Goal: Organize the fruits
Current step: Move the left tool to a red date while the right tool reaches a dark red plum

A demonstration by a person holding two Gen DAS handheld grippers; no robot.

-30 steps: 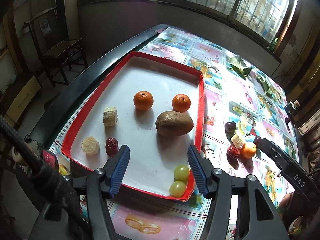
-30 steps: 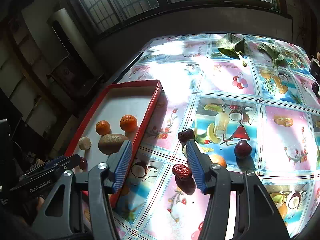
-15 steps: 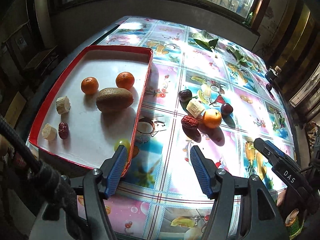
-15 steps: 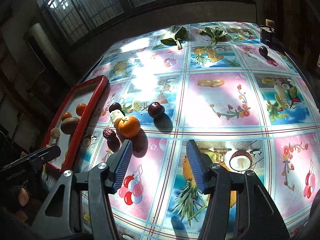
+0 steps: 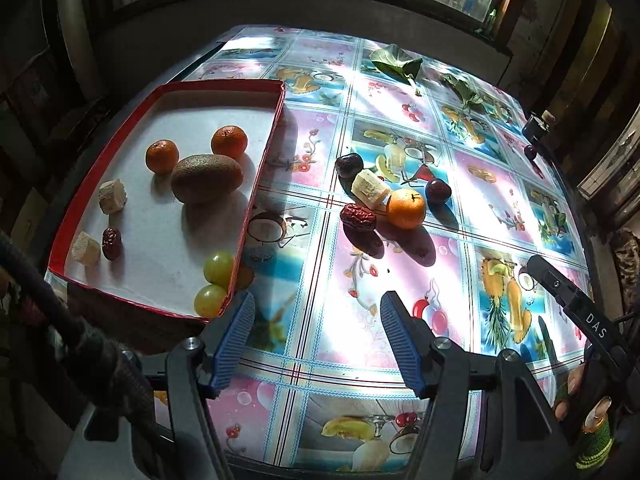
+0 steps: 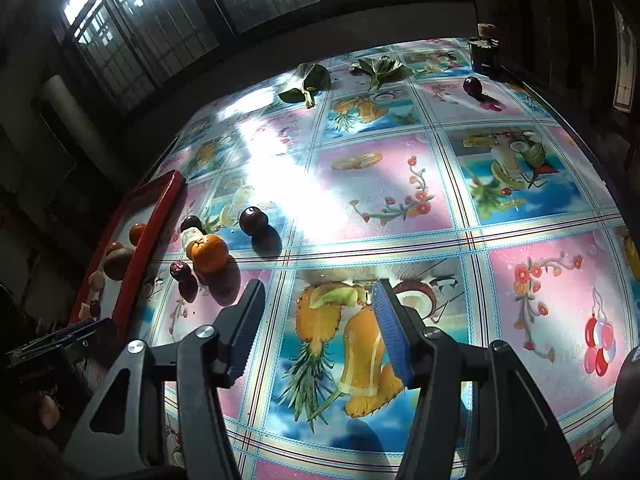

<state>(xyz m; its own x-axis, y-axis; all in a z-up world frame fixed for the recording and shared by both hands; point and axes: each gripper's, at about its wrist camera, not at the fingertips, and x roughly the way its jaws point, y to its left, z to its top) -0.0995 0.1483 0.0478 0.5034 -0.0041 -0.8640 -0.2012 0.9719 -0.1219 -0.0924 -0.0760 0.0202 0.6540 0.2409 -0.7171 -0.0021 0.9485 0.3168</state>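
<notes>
barred windows (image 6: 132, 36), dark walls, sunlit fruit-print tablecloth (image 6: 400, 184)

Hard sunlight pours in through the barred windows (image 6: 132, 32) at the far side, and I get strong glare off the glossy table (image 5: 400, 264), with one white streak washing out the print in the right wrist view. The fruit throw long, sharp-edged shadows towards me; the orange (image 5: 405, 208) has the darkest one. The room around the table is dim, almost black. Both fisheye views bend straight lines hard at the edges. Focus is crisp, with no motion blur.
</notes>
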